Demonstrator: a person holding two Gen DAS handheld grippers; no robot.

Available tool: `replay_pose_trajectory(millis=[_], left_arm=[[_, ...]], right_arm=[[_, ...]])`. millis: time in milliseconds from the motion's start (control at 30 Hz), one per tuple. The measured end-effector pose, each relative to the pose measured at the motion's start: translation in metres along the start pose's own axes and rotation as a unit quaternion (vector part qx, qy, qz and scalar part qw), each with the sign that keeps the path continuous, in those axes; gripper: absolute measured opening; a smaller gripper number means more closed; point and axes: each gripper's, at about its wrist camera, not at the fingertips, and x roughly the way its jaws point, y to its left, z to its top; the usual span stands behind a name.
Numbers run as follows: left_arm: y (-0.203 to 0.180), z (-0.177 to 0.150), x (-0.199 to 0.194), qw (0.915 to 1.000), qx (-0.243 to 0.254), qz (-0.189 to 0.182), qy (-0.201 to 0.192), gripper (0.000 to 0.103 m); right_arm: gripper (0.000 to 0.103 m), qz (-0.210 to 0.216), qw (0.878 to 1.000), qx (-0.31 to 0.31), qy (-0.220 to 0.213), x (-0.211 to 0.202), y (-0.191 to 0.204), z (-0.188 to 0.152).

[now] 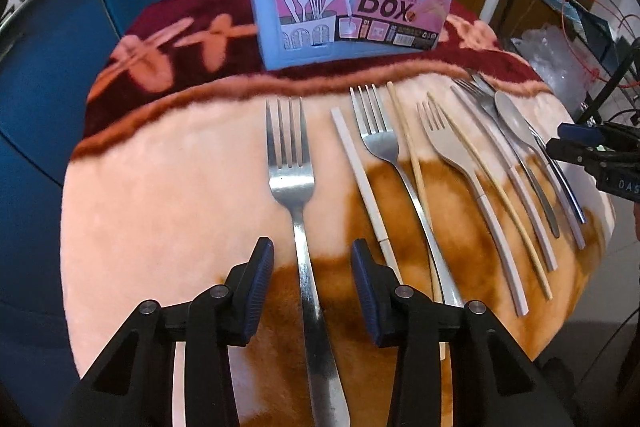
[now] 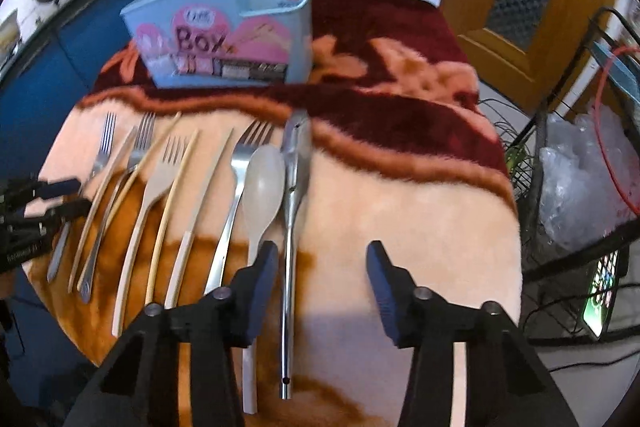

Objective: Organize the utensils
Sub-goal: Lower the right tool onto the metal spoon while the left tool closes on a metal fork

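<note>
A light blue utensil box with a pink "Box" label stands at the back of the blanket-covered table; it also shows in the right wrist view. Several forks, chopsticks, a spoon and a knife lie in a row in front of it. My left gripper is open, its fingers either side of the handle of a steel fork. My right gripper is open above bare blanket, just right of a steel knife and a pale spoon.
The table carries a peach, brown and maroon fleece blanket. A blue cabinet stands behind and to the left. A wire rack with plastic bags and cables stands to the right, with a lit phone below it.
</note>
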Motion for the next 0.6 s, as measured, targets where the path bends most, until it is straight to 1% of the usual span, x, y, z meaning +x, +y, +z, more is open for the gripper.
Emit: replay_pose_trajectory(millis=[33,167,267,367,400,500,600], left_arm=[[0.0,0.002,0.001,1.0,0.002,0.0,0.006,0.041],[0.002,0.01,0.006,0.9995,-0.003,-0.002,0.032,0.041],[0.002,0.016,0.009,0.9988,0.0,-0.001,0.048,0.042],[0.0,0.02,0.011,0.9985,0.0,0.003,0.054,0.041],[-0.001,0.022,0.012,0.9984,-0.001,0.004,0.056,0.041],[-0.002,0.025,0.014,0.9985,-0.001,0.004,0.054,0.04],[-0.004,0.025,0.014,0.9988,0.006,0.007,0.048,0.036]], right_arm=[[0.047,-0.006,1.0,-0.003,0.007,0.003,0.0,0.001],[0.047,-0.003,0.999,-0.01,0.036,0.01,0.001,0.005],[0.045,-0.006,0.999,-0.017,0.045,0.013,0.002,0.009],[0.04,-0.005,0.998,-0.021,0.051,0.018,0.002,0.015],[0.04,-0.003,0.998,-0.019,0.053,0.02,0.002,0.017],[0.04,0.017,0.999,-0.008,0.045,0.016,-0.003,0.024],[0.039,0.015,0.999,-0.014,0.045,0.013,-0.003,0.026]])
